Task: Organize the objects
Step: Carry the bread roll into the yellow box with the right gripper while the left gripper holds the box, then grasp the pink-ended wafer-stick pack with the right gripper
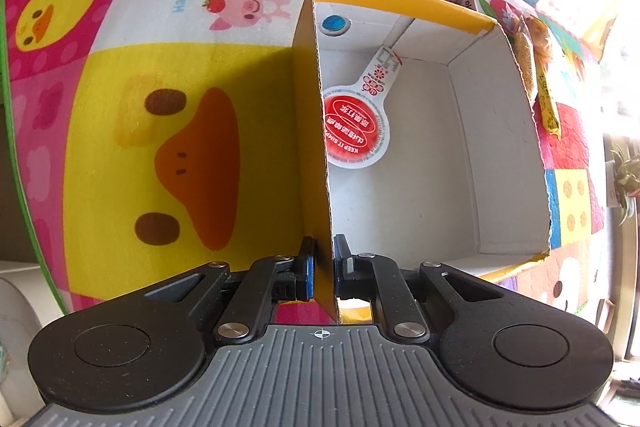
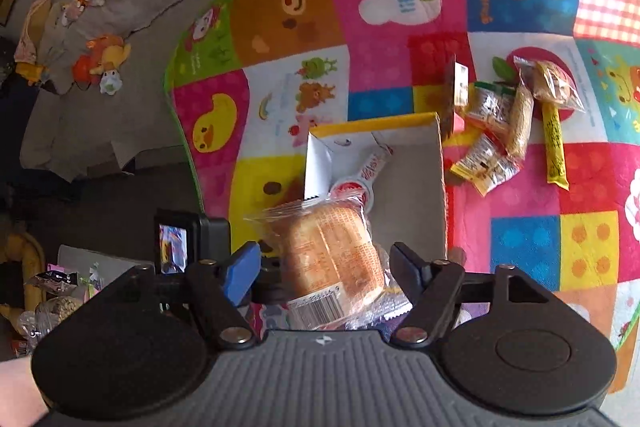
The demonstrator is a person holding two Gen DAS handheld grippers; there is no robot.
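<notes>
An open yellow cardboard box [image 1: 500, 131] with a white inside lies on the colourful play mat. A white spoon-shaped packet with a red round label [image 1: 356, 123] lies inside it. My left gripper [image 1: 323, 259] is shut on the box's left wall. In the right wrist view the box [image 2: 436, 163] is ahead, and the left gripper's camera block [image 2: 188, 239] is at its near corner. My right gripper [image 2: 324, 263] has its jaws spread wide. A clear-wrapped bread roll [image 2: 332, 255] sits between them above the box's near end; whether the pads touch it is unclear.
Several wrapped snacks [image 2: 508, 131] and a small standing carton [image 2: 456, 87] lie on the mat right of the box; they also show at the box's far right edge in the left wrist view [image 1: 532, 55]. Stuffed toys [image 2: 104, 61] and clothes lie on the grey floor left of the mat.
</notes>
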